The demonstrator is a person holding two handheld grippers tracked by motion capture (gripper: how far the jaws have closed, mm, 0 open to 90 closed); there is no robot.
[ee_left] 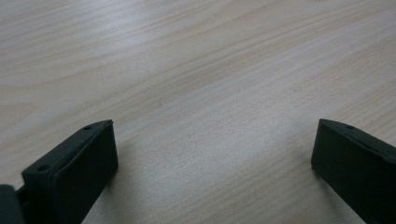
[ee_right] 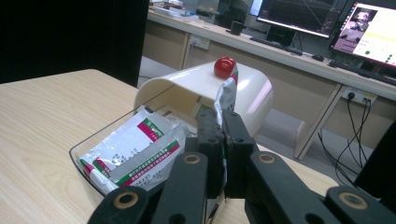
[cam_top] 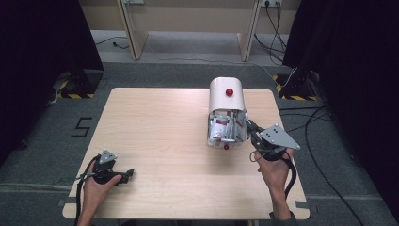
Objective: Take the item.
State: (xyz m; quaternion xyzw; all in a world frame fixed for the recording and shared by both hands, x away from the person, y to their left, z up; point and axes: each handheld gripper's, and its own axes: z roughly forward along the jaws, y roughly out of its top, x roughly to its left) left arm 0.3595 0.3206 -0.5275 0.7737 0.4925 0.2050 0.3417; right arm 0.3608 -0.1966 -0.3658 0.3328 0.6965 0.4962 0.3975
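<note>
Wooden table, pale grain, square top. At about 1 o'clock from table centre sits a cream box with a rolled-back curved lid bearing a red knob; a second red knob shows at the near rim. In the right gripper view the lower part is a clear tray holding white sachets with red and green bands; print on them is too small to read.

Right hand at 4 o'clock, forearm in from the near edge, right gripper angled toward the box's right side. Jaws clenched on a silvery sachet edge, which stands upright above them.

Left hand at 8 o'clock, left gripper low over bare wood, jaws spread wide, nothing between.

"5" mark on floor at 9 o'clock.
</note>
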